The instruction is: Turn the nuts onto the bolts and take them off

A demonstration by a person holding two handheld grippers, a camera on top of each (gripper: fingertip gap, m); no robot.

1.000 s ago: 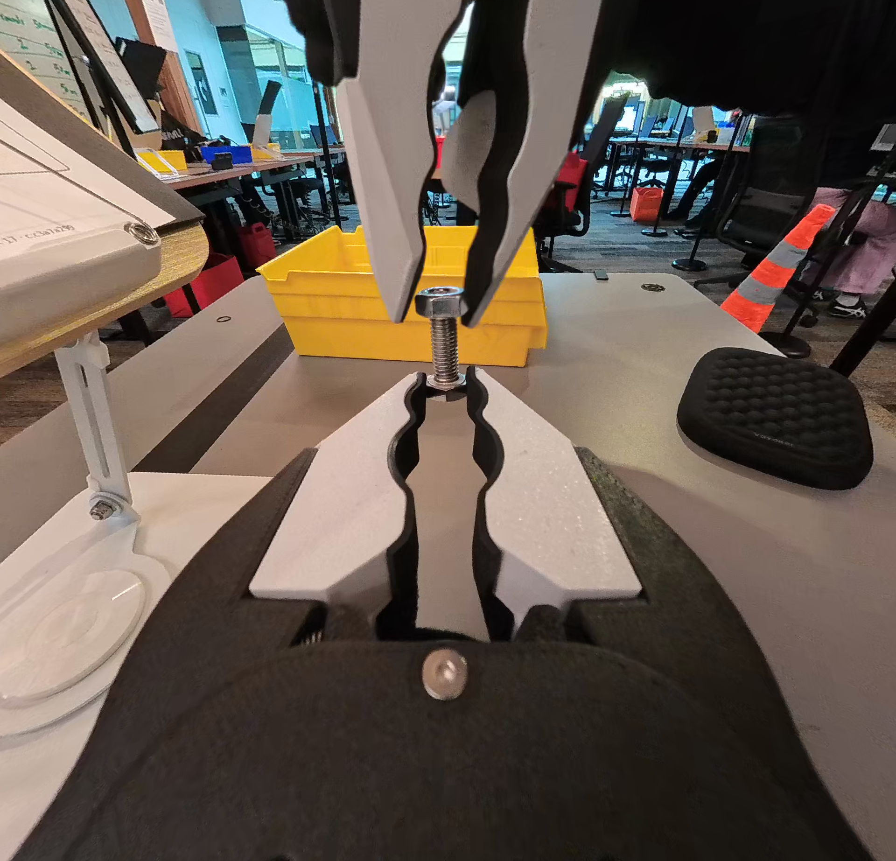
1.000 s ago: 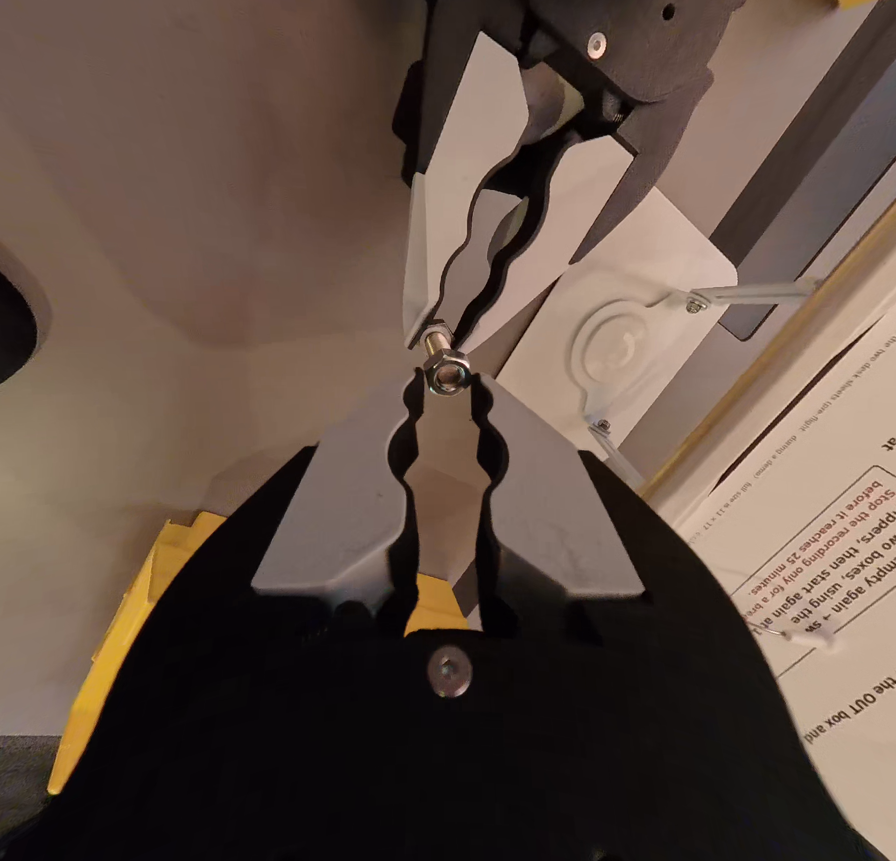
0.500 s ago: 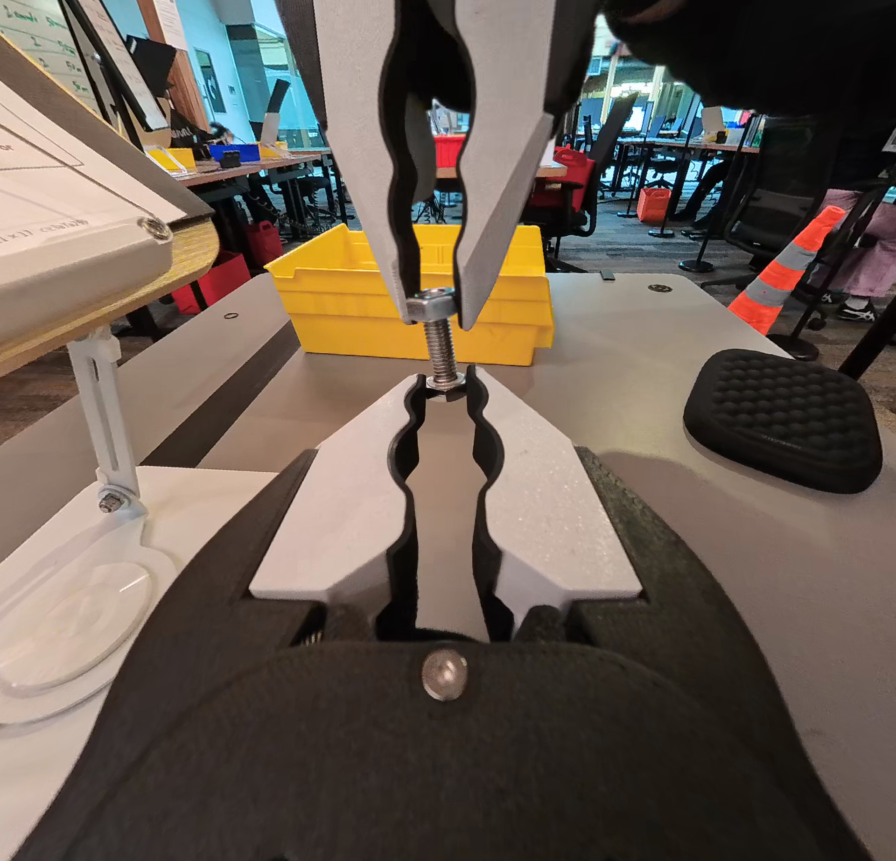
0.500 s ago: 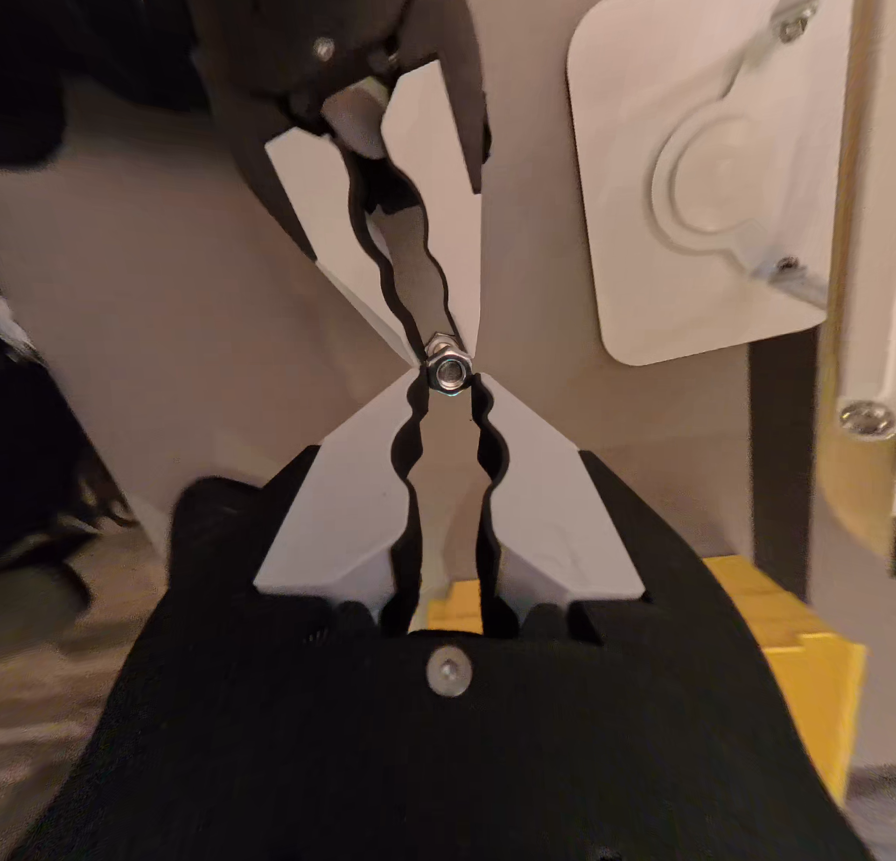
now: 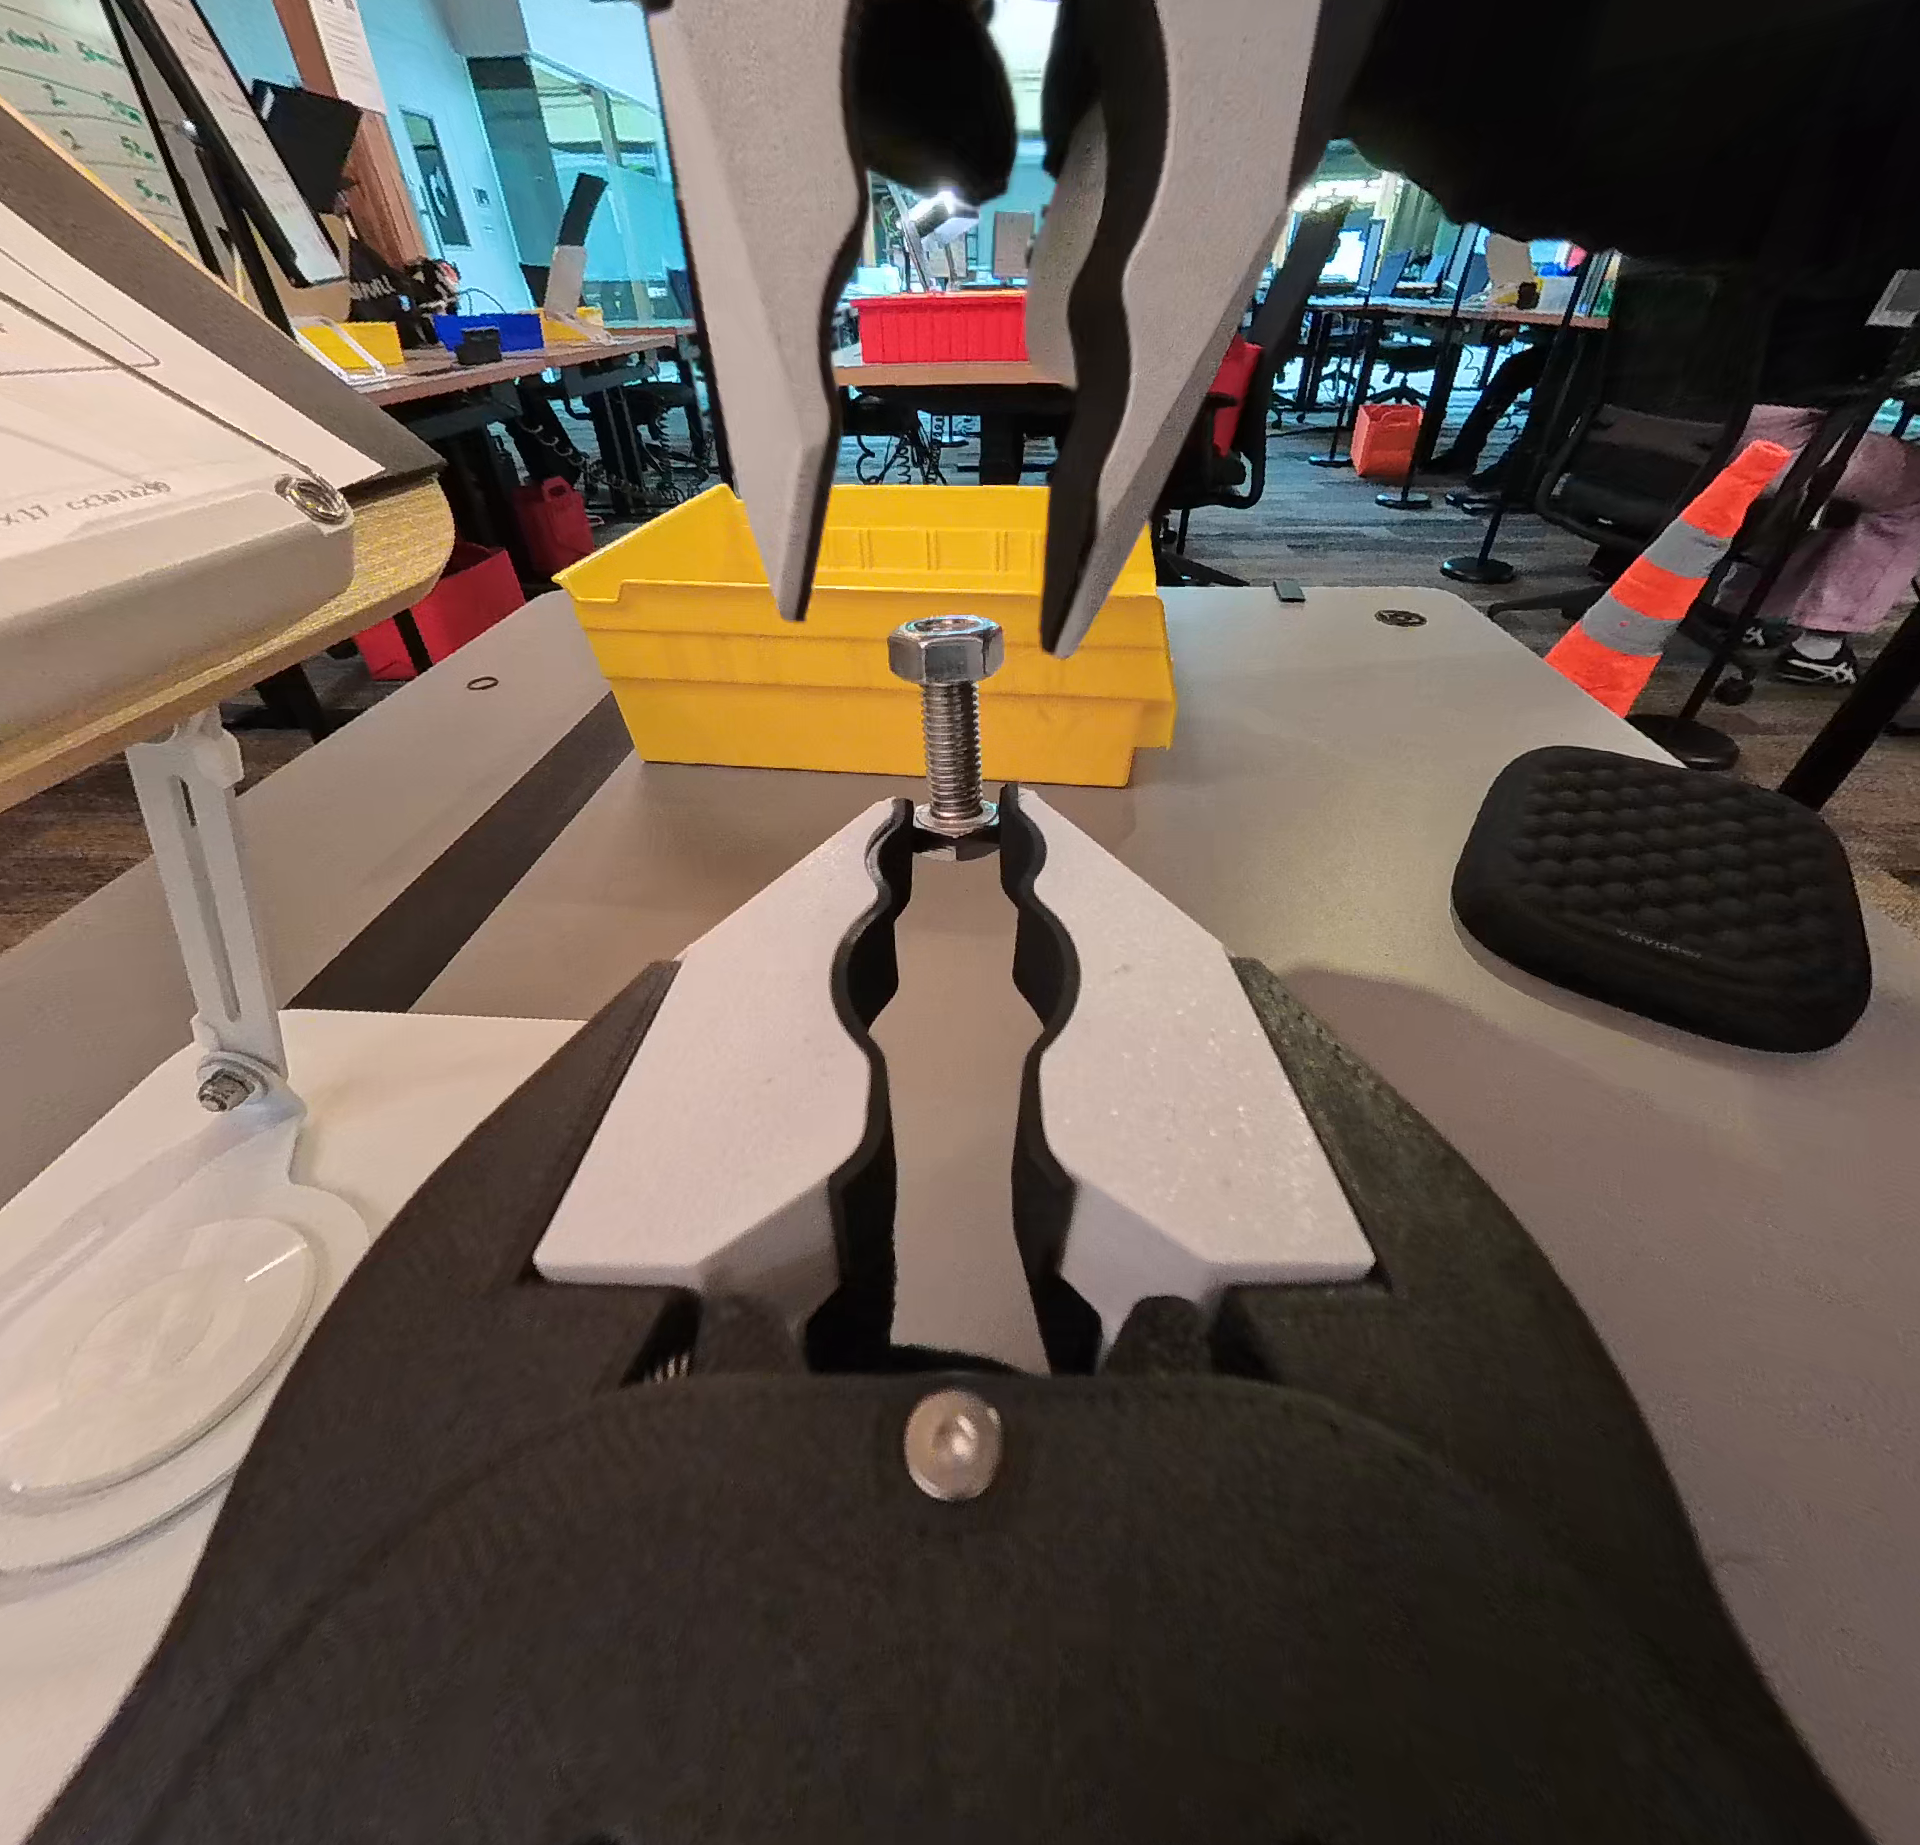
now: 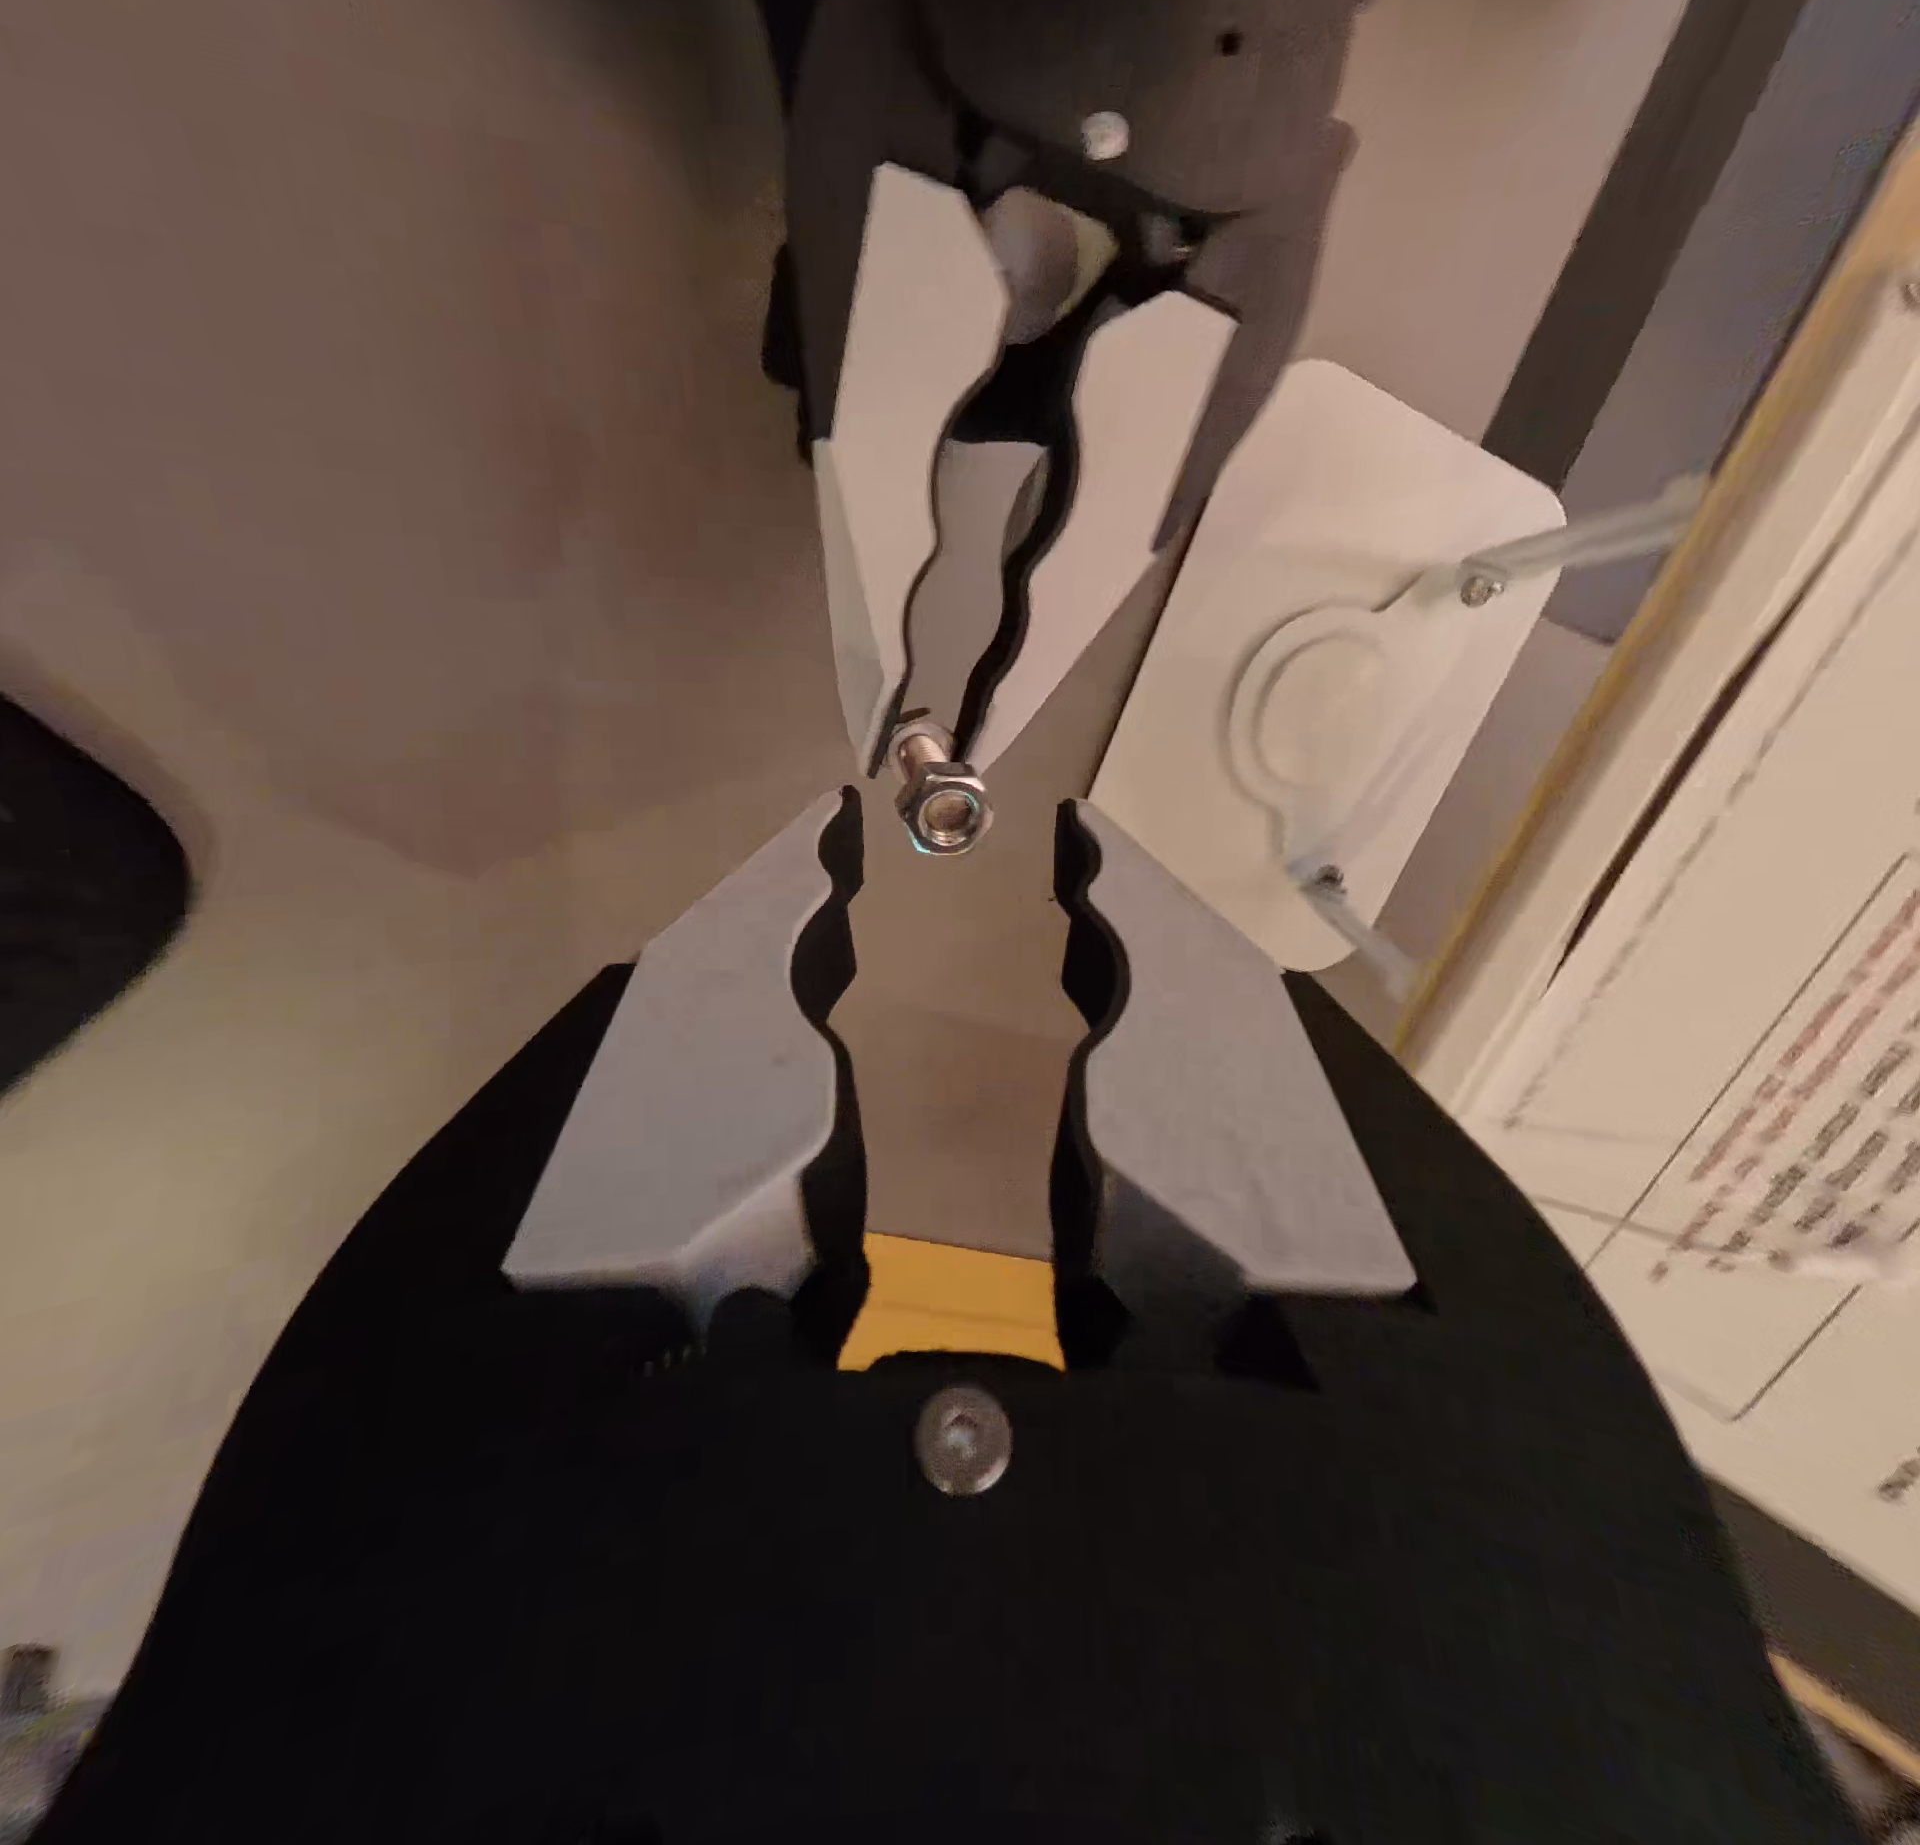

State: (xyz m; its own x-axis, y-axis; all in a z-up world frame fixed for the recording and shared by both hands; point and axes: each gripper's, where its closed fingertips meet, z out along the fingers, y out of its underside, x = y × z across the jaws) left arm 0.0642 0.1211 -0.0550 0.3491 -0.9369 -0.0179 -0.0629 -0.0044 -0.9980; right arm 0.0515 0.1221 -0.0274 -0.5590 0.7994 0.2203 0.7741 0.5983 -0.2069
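A steel bolt (image 5: 951, 746) stands upright over the grey table (image 5: 1351, 756), with a hex nut (image 5: 943, 649) at the top of its thread. My left gripper (image 5: 951, 831) is shut on the bolt's lower end. My right gripper (image 5: 925, 629) hangs down from above, open, with its fingertips either side of the nut and apart from it. In the right wrist view I look down on the nut (image 6: 945, 810), which lies between the spread tips of my right gripper (image 6: 958, 803). The left gripper (image 6: 925, 746) holds the bolt (image 6: 920, 751) beyond it.
A yellow bin (image 5: 883, 715) sits just behind the bolt. A black padded block (image 5: 1662, 891) lies on the table to the right. A white stand base (image 5: 156, 1328) and a tilted board with paper (image 5: 156, 465) are on the left. An orange cone (image 5: 1662, 590) stands beyond the table. My left and right fingertips are right by each other. The white stand base (image 5: 156, 1328) is about 25 centimetres from both grippers' fingertips.
My right gripper was shut on the nut half a second ago. It has since opened, let go of the nut and turned about the bolt's axis. The left gripper has kept still on the bolt.
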